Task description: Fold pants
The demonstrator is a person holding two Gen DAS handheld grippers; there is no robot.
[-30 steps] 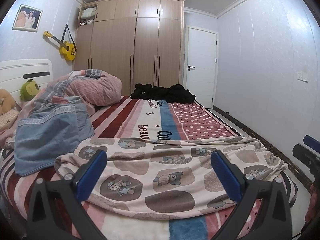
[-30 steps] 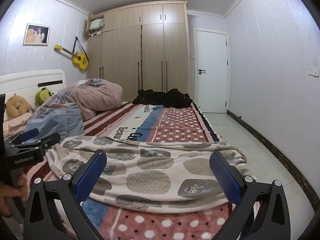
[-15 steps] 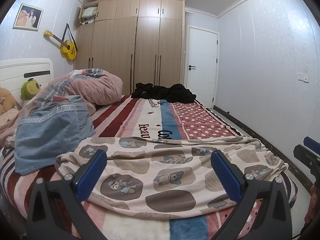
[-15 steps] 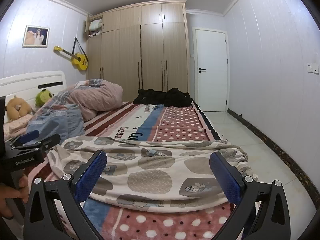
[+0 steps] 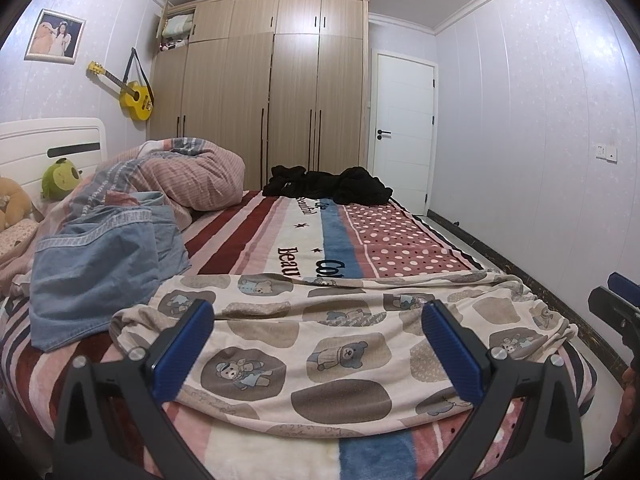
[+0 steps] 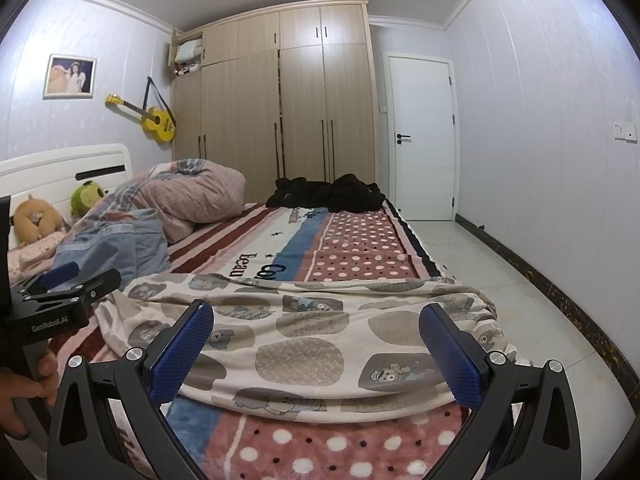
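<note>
Little has changed over the last second: the view from each claw has only drifted slightly, and the bear-print pants (image 5: 320, 344) lie as they did, spread flat across the near end of the bed (image 5: 360, 240), so folding is judged not yet begun. The left claw (image 5: 320, 344) is held wide open just above the pants, directly ahead of and between its fingers, with nothing gripped. The right claw (image 6: 316, 350) is likewise spread wide and empty, the pants' right portion lying beneath it.
</note>
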